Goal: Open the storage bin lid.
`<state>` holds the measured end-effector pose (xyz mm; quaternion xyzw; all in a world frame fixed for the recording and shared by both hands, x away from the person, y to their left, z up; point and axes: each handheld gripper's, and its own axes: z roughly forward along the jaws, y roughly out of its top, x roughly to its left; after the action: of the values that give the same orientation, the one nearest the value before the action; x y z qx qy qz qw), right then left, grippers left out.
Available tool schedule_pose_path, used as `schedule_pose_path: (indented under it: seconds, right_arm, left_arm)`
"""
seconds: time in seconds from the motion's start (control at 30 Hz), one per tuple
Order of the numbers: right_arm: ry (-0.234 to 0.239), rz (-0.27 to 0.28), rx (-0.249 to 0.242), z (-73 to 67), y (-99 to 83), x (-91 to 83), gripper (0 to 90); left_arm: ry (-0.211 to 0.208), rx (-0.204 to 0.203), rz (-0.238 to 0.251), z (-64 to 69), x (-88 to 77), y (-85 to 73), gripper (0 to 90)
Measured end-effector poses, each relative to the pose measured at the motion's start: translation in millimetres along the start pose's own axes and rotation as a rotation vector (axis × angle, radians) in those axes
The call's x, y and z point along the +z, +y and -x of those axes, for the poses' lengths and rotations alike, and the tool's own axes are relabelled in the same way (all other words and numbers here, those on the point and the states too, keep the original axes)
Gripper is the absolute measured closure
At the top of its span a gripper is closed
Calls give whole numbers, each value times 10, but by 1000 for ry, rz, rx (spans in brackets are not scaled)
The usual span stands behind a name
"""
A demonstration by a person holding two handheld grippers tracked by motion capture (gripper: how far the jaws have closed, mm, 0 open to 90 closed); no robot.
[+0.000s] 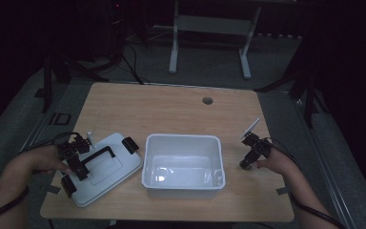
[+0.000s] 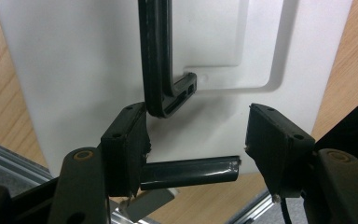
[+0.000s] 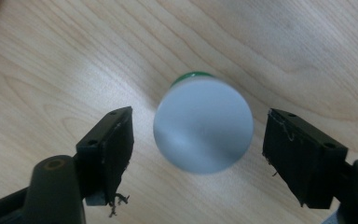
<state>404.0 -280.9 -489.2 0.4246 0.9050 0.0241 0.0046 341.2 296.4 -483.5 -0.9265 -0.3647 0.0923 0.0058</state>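
A white lid (image 1: pixel 106 168) with a black handle (image 1: pixel 97 156) and black end clips lies flat at the table's front left. My left gripper (image 1: pixel 75 160) hovers over its near end. In the left gripper view the jaws stand open above the lid (image 2: pixel 74 70), with the corner of the handle (image 2: pixel 161 88) just ahead of the left jaw and nothing clamped. An empty white bin (image 1: pixel 183 142) sits mid-table. To its right my right gripper (image 1: pixel 250 152) points down. In the right gripper view the gripper (image 3: pixel 205 149) is open, one jaw on each side of a round pale cap (image 3: pixel 203 128) with green under it.
The wooden table (image 1: pixel 171 107) has a cable hole (image 1: pixel 207 100) at the back centre. A metal rail runs along the table's left edge (image 2: pixel 9 156). On the floor beyond the table stand dark stands and a white frame (image 1: pixel 209 24).
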Motion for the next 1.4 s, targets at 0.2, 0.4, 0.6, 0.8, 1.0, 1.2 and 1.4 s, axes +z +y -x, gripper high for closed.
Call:
schedule_pose_path:
  seconds: [0.2,0.4,0.6,0.8,1.0,1.2,1.4]
  right_arm:
    - [-21,-28,-3,13,46,41,370]
    - [-26,-47,-46,13,53,22,495]
    - [-20,-41,-123,-46,3,-84,498]
    - [-24,-31,-203,-151,-72,-233,498]
    - [-67,12,-297,-260,-144,-409,499]
    - [-15,-7,-421,-373,-206,-535,498]
    - [-3,-51,-519,-487,-244,-636,498]
  left_arm:
    - [3,4,-8,1,14,13,385]
    - [-9,1,-6,-7,33,6,385]
    - [-3,1,-1,0,1,1,385]
    - [2,4,-4,7,-17,2,385]
    - [3,3,-1,14,-13,15,386]
    - [2,10,-1,19,-16,26,386]
    - [4,7,-3,23,-18,14,386]
